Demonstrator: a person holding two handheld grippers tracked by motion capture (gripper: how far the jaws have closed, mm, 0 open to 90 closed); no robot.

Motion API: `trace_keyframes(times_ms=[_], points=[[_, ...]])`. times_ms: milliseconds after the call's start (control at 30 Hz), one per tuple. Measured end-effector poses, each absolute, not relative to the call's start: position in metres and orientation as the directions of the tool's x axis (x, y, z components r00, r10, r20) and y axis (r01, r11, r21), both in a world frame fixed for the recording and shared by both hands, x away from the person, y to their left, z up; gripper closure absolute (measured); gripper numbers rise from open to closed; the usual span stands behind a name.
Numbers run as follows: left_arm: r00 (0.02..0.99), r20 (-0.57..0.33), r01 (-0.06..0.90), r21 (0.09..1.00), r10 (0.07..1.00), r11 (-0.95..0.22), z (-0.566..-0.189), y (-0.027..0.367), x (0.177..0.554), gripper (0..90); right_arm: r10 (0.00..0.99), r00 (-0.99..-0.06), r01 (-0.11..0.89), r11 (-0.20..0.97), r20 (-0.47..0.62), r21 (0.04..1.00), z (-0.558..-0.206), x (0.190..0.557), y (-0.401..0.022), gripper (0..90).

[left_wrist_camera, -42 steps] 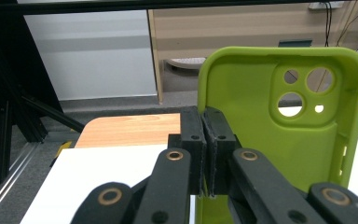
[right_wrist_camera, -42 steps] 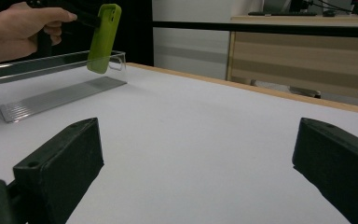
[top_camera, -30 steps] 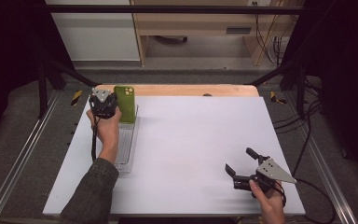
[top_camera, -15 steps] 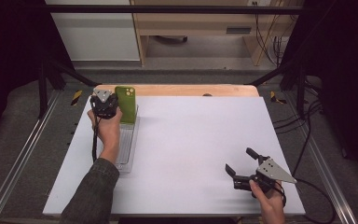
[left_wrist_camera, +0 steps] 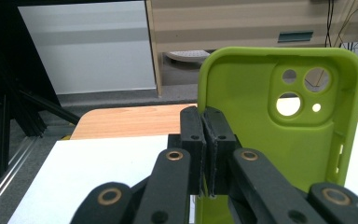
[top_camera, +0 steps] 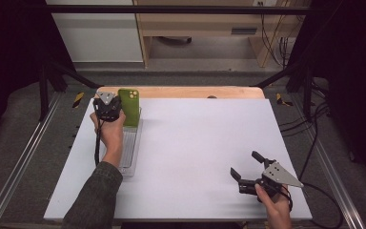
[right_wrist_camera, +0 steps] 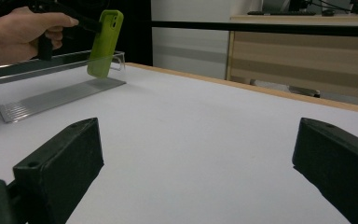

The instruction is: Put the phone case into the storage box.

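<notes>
The left gripper [top_camera: 119, 110] has its jaws pinched tight on one edge of a green phone case [top_camera: 129, 106], holding it upright over the far end of a clear tray [top_camera: 132, 150]. That tray lies along the left edge of the table [top_camera: 195, 143], reaching toward its far left corner. In the left gripper view the case's open inside faces the camera, camera holes at the top, with the pads clamped on its left rim. In the right gripper view the case hangs a little tilted, its lower end down at the tray's far wall.

My guess is the case is either going into the tray or coming out of it. Done well, that means keeping the pinch firm, since a thin soft rim can slip or twist. I'd move the case straight up or down, clear of the tray walls, and if setting it down, let go only once its lower edge rests on the tray floor.

The right gripper [top_camera: 247, 171] sits near the table's near right corner, jaws spread wide with nothing between them, well apart from the tray.

Count: one case, one tray, two grippers
</notes>
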State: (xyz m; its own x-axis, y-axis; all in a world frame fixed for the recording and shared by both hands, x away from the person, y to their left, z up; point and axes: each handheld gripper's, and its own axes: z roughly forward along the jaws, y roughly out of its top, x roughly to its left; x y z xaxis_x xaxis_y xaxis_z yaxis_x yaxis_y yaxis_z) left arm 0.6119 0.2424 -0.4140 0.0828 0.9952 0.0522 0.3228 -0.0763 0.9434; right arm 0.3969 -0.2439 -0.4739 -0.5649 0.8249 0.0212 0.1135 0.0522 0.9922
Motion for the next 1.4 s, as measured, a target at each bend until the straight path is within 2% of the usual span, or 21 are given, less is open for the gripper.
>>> trace_keyframes(times_ms=[1400], points=[[0.066, 0.051, 0.337, 0.939, 0.997, -0.070, -0.4225, 0.2421, 0.6142, 86.9, 0.824, -0.566, 0.117, 0.049, 0.026, 0.992, -0.4742, 0.3968, -0.2439, 1.8]])
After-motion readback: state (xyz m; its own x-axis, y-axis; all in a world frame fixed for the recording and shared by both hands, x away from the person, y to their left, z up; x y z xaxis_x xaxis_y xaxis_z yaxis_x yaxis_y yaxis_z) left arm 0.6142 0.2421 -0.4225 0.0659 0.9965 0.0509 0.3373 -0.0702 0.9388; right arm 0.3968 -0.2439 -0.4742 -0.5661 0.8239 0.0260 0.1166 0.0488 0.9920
